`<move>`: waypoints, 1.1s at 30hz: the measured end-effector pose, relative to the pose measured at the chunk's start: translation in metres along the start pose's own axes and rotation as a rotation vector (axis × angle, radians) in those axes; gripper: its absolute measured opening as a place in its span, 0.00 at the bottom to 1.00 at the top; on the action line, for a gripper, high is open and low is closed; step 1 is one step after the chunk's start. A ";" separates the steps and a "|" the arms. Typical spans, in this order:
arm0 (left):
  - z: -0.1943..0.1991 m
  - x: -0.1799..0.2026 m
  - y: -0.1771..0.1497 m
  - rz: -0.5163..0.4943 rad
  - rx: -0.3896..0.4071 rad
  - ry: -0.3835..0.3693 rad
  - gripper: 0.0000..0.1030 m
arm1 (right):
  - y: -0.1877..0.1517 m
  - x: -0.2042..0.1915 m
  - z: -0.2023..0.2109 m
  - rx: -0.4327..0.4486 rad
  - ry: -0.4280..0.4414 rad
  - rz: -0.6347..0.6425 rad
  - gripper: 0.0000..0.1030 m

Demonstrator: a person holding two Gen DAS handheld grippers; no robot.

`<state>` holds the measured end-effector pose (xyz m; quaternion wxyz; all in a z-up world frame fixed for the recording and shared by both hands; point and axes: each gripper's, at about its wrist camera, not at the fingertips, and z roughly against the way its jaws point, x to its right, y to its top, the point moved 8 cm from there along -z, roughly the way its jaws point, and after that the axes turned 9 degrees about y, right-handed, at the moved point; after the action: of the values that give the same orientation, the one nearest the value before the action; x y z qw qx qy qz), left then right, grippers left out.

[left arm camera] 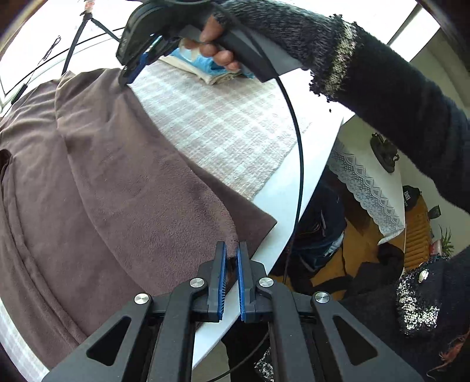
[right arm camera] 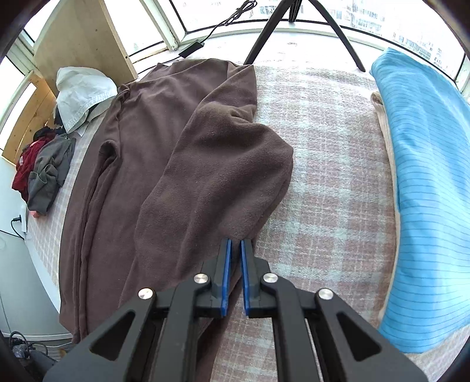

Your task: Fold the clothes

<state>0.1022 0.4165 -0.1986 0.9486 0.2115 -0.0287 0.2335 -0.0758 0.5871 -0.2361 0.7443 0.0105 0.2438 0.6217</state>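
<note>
I point both claws steeply down over the plaid blanket; my right hand, in a dark knit sleeve, grips its handle. My left claw is pinched on the brown fleece garment at its near corner by the table edge. My right claw is pinched on its folded-over edge. I can read no writing.

Bright curved windows behind a plaid-covered table, wooden board left

No legible text or labels anywhere
</note>
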 end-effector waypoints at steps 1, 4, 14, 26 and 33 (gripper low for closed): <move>-0.009 0.002 0.003 -0.002 -0.006 -0.006 0.06 | 0.002 0.005 -0.001 0.002 -0.003 -0.009 0.06; -0.033 0.009 0.008 0.021 -0.024 -0.038 0.06 | 0.006 0.019 -0.005 0.007 -0.015 -0.033 0.06; -0.003 -0.005 -0.018 -0.036 -0.034 0.033 0.28 | 0.009 0.026 0.004 0.041 0.103 -0.090 0.35; -0.046 -0.001 -0.033 -0.168 -0.074 0.091 0.34 | 0.024 0.004 -0.022 -0.084 -0.019 0.064 0.05; -0.036 -0.012 -0.033 -0.089 -0.103 0.021 0.35 | 0.014 0.007 -0.023 -0.132 -0.045 0.083 0.12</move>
<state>0.1050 0.4001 -0.2463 0.9679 0.1612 -0.0212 0.1917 -0.0968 0.5905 -0.2538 0.7222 -0.0148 0.1849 0.6663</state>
